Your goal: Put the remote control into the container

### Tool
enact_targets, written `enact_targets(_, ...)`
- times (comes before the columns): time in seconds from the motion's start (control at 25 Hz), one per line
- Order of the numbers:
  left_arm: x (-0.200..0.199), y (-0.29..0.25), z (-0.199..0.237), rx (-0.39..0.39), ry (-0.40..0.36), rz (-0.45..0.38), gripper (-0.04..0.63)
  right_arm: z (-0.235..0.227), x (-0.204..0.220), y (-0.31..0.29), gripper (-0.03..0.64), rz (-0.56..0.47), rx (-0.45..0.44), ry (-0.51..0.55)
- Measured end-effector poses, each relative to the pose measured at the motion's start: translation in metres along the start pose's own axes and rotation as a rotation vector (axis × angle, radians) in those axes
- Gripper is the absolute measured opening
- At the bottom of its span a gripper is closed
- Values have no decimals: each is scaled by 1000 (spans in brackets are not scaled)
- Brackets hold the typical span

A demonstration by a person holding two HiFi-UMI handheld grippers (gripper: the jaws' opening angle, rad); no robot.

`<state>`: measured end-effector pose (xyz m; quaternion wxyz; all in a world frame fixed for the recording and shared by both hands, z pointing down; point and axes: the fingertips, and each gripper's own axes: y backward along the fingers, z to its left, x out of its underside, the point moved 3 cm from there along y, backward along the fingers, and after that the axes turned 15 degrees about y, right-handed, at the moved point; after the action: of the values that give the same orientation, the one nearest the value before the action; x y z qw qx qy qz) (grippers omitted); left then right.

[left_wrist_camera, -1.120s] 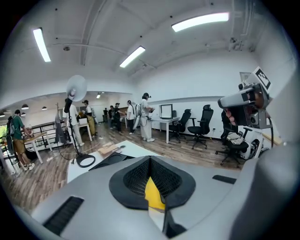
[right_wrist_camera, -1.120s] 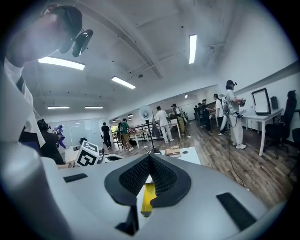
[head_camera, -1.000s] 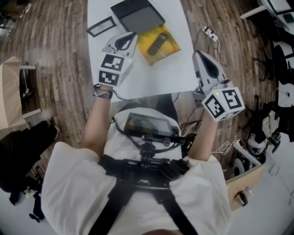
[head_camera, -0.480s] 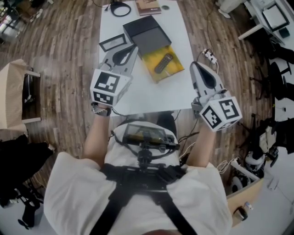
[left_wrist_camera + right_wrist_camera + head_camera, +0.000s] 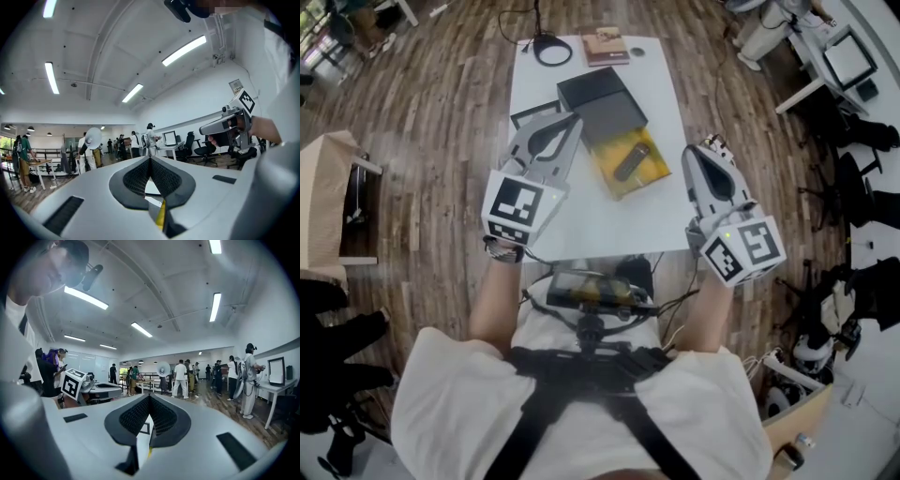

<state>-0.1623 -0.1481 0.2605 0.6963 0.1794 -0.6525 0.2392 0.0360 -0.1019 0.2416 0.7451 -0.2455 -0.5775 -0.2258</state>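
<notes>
Leftmost, the left gripper (image 5: 573, 119) is held up over the near left part of the white table (image 5: 600, 230), jaws pressed together with nothing between them, its tips beside a flat black frame (image 5: 531, 115). Around the table's middle the black container (image 5: 602, 101) stands open, and the remote control (image 5: 631, 161) lies aslant on a yellow sheet (image 5: 653, 174) just beside the container's near edge, outside it. Further right, the right gripper (image 5: 694, 152) is held over the table's right edge, jaws likewise closed and empty, apart from the remote control.
</notes>
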Motion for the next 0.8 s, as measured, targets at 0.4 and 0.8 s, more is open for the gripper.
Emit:
enact_targets(0.4,-22,4,-9,43,-21,-58,12,-6,-26,5,-2,-48,38,37)
enact_targets(0.8,-37,8,-13,45,-41,-103,12,-6,-38,4,-2,-23,77,107)
